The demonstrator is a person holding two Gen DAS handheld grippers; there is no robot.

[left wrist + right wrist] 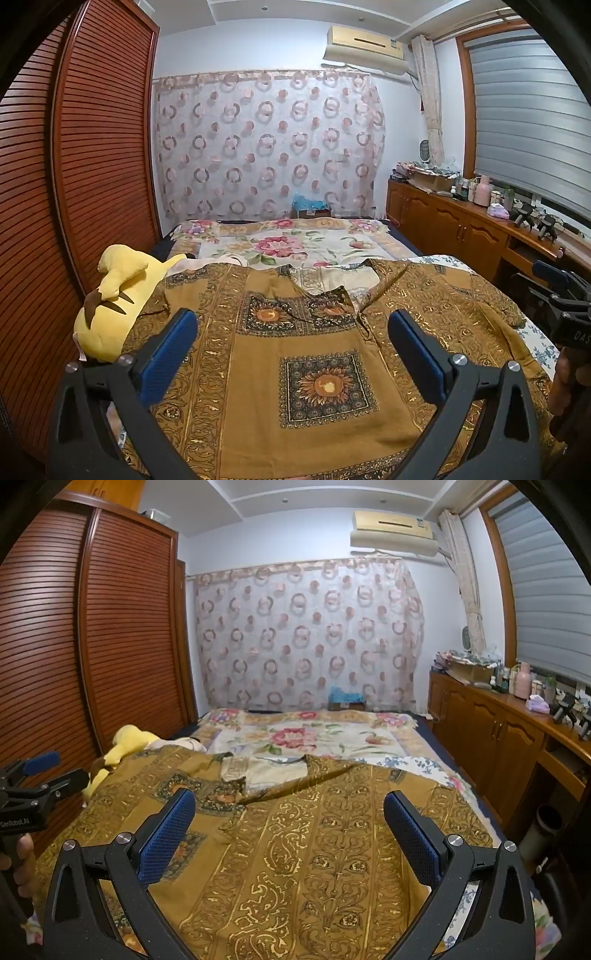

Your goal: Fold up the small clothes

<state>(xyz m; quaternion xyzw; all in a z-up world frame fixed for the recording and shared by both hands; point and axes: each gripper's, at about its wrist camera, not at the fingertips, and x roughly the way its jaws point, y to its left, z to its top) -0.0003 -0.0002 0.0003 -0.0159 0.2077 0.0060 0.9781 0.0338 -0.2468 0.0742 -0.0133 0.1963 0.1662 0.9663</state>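
A brown patterned shirt [295,350] is spread across the bed's [399,243] near end; the left gripper [291,332] and right gripper [290,812] are held wide open, empty, above it.

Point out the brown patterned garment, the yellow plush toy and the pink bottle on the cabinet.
brown patterned garment [280,332]: left wrist view, its plain middle panel.
yellow plush toy [110,295]: left wrist view, its body.
pink bottle [522,681]: right wrist view, its side.

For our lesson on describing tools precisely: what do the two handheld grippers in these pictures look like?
Both match. The left gripper and right gripper each have two black, angular, Y-spread plastic arms with silver round bolts at the joints. The fingers carry blue pads with a fine dotted texture. White lettering marks each black body, only partly readable. No cables or sleeves show.
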